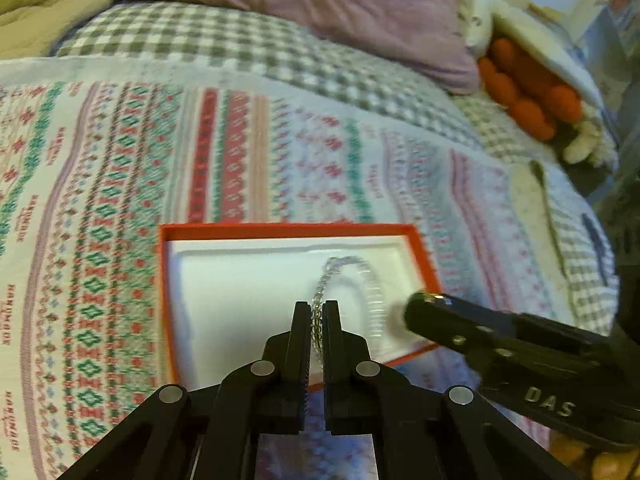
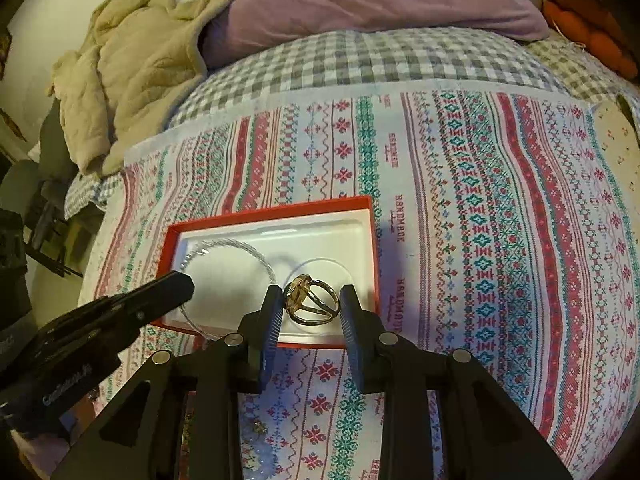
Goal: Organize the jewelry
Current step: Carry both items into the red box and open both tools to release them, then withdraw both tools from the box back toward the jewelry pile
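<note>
- Silver bracelet (image 1: 320,300) sits pinched in our left gripper (image 1: 317,312), looping over the red box's (image 2: 172,236) white insert.
- Gold ring (image 2: 312,300) is clamped between our right gripper's (image 2: 310,306) fingers; we lower both gently before letting go.
</note>
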`<state>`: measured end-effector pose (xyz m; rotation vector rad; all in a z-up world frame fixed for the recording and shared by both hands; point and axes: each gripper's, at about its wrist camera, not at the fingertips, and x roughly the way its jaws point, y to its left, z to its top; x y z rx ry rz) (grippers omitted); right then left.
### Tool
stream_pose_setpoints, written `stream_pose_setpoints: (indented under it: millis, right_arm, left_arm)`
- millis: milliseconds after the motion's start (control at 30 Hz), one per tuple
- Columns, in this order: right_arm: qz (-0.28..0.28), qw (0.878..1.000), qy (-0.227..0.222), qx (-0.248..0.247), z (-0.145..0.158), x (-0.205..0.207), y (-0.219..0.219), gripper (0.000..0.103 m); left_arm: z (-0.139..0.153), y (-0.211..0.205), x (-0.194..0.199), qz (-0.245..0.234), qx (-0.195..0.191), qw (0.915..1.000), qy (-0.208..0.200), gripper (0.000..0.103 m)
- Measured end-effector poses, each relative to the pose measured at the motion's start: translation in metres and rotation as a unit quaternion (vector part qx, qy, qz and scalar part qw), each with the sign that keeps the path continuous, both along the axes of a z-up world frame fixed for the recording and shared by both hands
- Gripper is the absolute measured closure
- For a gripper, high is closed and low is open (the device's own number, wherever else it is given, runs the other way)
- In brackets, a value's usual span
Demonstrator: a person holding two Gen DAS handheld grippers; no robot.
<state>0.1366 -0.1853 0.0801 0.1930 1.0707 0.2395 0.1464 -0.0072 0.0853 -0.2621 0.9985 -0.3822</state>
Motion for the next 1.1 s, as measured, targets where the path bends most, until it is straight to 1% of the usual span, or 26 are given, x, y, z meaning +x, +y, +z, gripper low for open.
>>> stream_pose_setpoints:
  millis: [133, 233, 367, 500, 533, 567, 600, 667, 700, 767, 933, 1000, 1067, 1100]
  right_arm:
    - [0.001, 1.000, 0.003, -0.011, -0.005, 0.002, 0.003, 0.072]
    - [0.001, 1.000, 0.004, -0.019, -0.008, 0.002, 0.003, 0.072]
    - [0.003, 1.000, 0.007, -0.024, -0.011, 0.003, 0.003, 0.072]
    - [0.000, 1.000, 0.004, -0.021, -0.010, 0.004, 0.002, 0.070]
    - [0.001, 1.000, 0.002, -0.020, -0.008, 0.004, 0.001, 0.070]
    - [0.000, 1.000, 0.000, -0.021, -0.006, 0.003, 0.000, 0.069]
    - [0.000, 1.000, -0.002, -0.021, -0.004, 0.002, -0.001, 0.068]
    - [-0.001, 1.000, -0.005, -0.020, 0.000, -0.001, -0.002, 0.067]
    - [0.000, 1.000, -0.005, -0.020, 0.002, -0.002, -0.003, 0.067]
    - [0.001, 1.000, -0.007, -0.019, 0.006, -0.006, -0.004, 0.066]
    - [0.006, 1.000, -0.018, -0.023, 0.018, -0.019, -0.008, 0.058]
    - [0.007, 0.999, -0.020, -0.023, 0.021, -0.025, -0.010, 0.055]
    - [0.007, 0.999, -0.021, -0.024, 0.023, -0.031, -0.012, 0.052]
    - [0.008, 0.999, -0.021, -0.025, 0.023, -0.033, -0.012, 0.051]
  left_arm:
    - [-0.008, 0.005, 0.004, 0.013, 0.031, 0.9994, 0.002, 0.103]
    - [-0.012, 0.006, 0.005, 0.021, 0.064, 0.9977, -0.004, 0.103]
    - [-0.016, 0.005, 0.006, 0.022, 0.083, 0.9963, -0.009, 0.101]
    - [-0.013, 0.002, 0.006, 0.018, 0.100, 0.9947, -0.018, 0.101]
    - [-0.012, 0.001, 0.006, 0.016, 0.104, 0.9943, -0.018, 0.096]
    - [-0.011, 0.000, 0.005, 0.014, 0.109, 0.9937, -0.019, 0.087]
    - [-0.009, -0.001, 0.004, 0.013, 0.111, 0.9936, -0.020, 0.085]
    - [-0.005, -0.002, 0.001, 0.012, 0.118, 0.9926, -0.025, 0.072]
    - [-0.003, -0.003, 0.000, 0.010, 0.121, 0.9922, -0.026, 0.069]
    - [0.001, -0.003, -0.005, 0.006, 0.127, 0.9914, -0.030, 0.058]
    - [0.013, -0.002, -0.020, -0.001, 0.138, 0.9895, -0.043, 0.040]
    - [0.015, -0.003, -0.025, -0.005, 0.142, 0.9888, -0.045, 0.035]
    - [0.016, -0.003, -0.031, -0.008, 0.149, 0.9877, -0.046, 0.028]
    - [0.016, -0.003, -0.034, -0.010, 0.152, 0.9873, -0.045, 0.027]
